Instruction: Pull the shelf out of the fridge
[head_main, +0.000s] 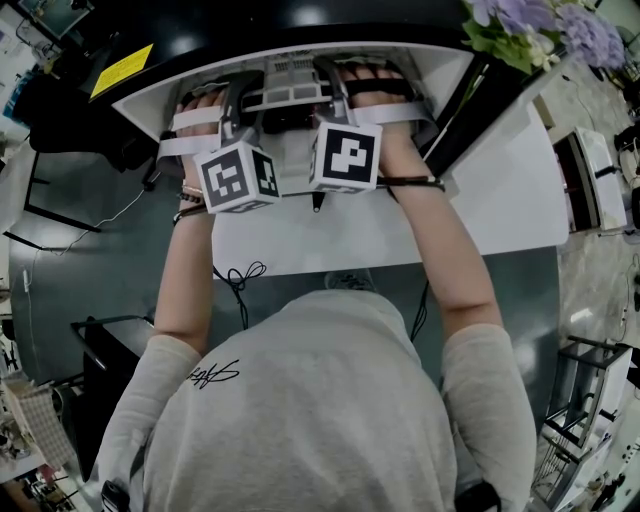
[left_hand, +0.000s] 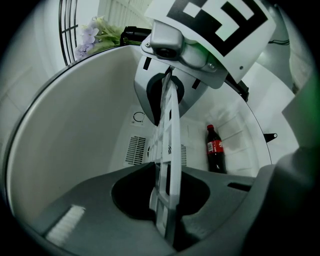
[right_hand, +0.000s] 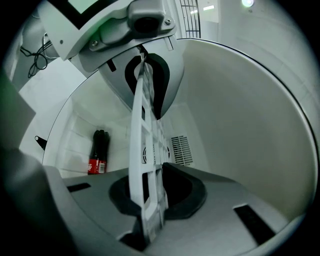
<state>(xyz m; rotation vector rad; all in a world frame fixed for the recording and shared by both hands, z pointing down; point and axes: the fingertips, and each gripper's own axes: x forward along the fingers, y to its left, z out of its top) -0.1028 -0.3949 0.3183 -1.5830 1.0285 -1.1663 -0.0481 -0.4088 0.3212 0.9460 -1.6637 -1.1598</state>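
Currently gripping the shelf (left_hand: 169, 135) by its front edge with left gripper (left_hand: 165, 225) and right gripper (right_hand: 150, 220), jaws narrowed onto the white grid between them. Taken at two spots, seemingly to keep the pull level. Lying ahead of the jaws inside the fridge (left_hand: 75, 150), not yet drawn out.

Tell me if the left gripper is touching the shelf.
Touching. In the left gripper view, the left gripper has its jaws clamped on the edge of the white shelf.

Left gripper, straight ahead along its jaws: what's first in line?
The white shelf that the left gripper grips, edge-on between the jaws. Beyond that, probably the fridge's vented back wall; depth is unclear.
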